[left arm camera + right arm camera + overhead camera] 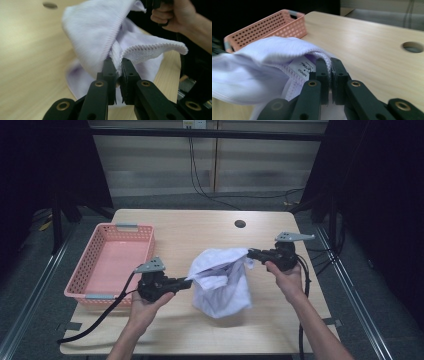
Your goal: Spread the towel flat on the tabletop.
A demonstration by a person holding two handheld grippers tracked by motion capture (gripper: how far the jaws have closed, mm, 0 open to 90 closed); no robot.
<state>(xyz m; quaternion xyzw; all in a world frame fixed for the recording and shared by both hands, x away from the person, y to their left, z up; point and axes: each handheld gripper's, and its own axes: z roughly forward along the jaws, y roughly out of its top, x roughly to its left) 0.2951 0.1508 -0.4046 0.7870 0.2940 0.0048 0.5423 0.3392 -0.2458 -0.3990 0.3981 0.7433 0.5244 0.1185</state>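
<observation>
L gripper [186, 281] pinching hem of lilac cloth [222, 282]; R gripper [251, 253] pinching opposite edge. Cloth hangs btwn them, bottom touching table [200, 227] centre. Pink basket [95, 251] at L edge, apart; far half bare.

The towel [100, 30] is soft pale-lilac cloth with a fine ribbed pile, a stitched hem and a white printed label [303, 68]. The basket [265, 27] is perforated pink plastic. The table [200, 227] is smooth, matt light wood-grain.
</observation>
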